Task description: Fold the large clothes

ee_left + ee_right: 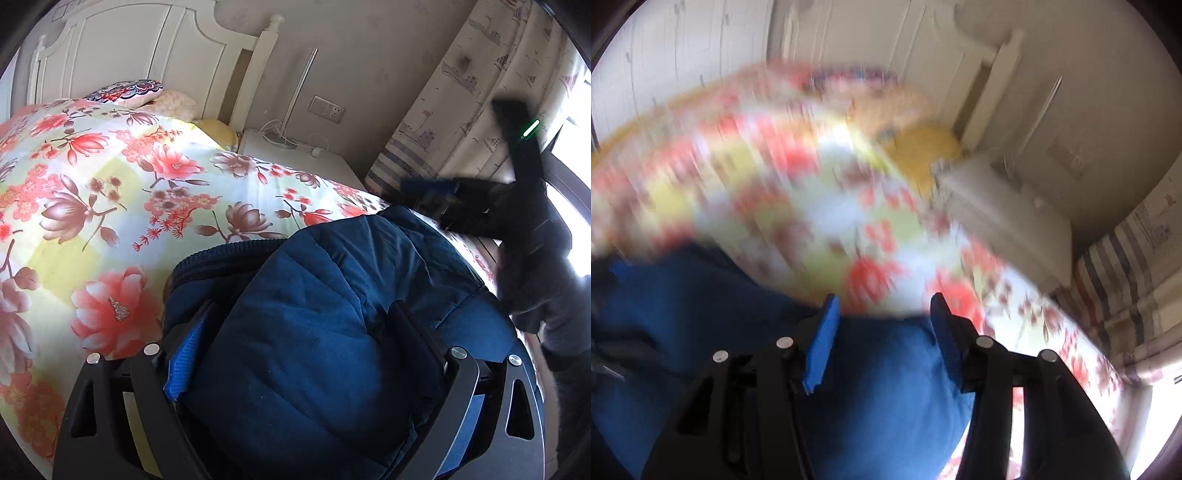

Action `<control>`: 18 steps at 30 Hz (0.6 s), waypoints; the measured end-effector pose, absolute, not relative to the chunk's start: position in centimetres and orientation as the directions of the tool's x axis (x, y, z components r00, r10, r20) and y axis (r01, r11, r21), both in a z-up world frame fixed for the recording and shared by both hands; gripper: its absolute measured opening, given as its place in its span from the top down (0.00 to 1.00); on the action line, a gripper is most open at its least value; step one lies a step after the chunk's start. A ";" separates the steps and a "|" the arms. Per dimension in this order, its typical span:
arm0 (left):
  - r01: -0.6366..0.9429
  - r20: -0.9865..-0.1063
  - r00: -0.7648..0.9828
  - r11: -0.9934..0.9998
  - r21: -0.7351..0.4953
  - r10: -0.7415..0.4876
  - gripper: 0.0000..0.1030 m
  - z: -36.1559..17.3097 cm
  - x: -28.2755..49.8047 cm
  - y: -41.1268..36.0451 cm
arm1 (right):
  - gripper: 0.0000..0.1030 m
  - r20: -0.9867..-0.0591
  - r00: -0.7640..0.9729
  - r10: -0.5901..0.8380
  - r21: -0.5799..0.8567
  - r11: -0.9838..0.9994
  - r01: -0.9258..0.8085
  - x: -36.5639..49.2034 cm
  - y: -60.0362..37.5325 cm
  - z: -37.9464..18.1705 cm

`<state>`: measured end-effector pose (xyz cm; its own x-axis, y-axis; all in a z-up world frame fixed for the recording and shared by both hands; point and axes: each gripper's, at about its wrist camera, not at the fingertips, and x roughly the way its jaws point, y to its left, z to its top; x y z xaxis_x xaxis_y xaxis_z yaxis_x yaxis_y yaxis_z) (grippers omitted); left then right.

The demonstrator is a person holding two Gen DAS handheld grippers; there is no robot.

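Note:
A dark blue padded jacket (332, 258) lies bunched on a floral quilt (147, 184). In the left wrist view my left gripper (301, 310) straddles a thick fold of it, with padding bulging between the jaws and creased against the right finger. At the jacket's far right edge the right gripper (432, 203) shows blurred, held by a dark-sleeved arm (546, 295). The right wrist view is smeared. In it my right gripper (884, 302) stands with a wide gap between its blue pads (823, 332). The jacket (683, 302) lies under and between the fingers, with no pad seen pressing on it.
The quilt (775, 184) covers a bed with a white headboard (129, 48) and patterned pillows (125, 90). A white nightstand (295, 158) with cables and a lamp pole (301, 92) stands beside the bed. A printed curtain (461, 92) and a bright window are at the right.

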<state>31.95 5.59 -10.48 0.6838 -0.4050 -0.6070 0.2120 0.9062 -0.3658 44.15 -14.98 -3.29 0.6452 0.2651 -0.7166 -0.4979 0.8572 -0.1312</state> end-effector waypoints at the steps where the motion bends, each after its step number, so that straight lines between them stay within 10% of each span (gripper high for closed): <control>1: 0.212 -0.607 0.683 0.906 -0.368 -0.406 0.08 -10.5 32.0 5.6 | 0.51 -0.715 0.632 0.298 -0.105 0.848 -0.519 44.1 -14.5 -3.0; 9: 0.194 -0.623 0.677 0.912 -0.361 -0.391 0.07 -10.7 32.2 5.7 | 0.48 -0.882 0.439 0.169 -0.136 0.802 -0.582 47.7 -10.5 -10.5; 18: 0.201 -0.633 0.672 0.918 -0.343 -0.384 0.06 -10.8 32.1 5.5 | 0.27 -0.736 0.672 0.080 -0.302 0.850 -0.432 44.1 -11.6 -8.0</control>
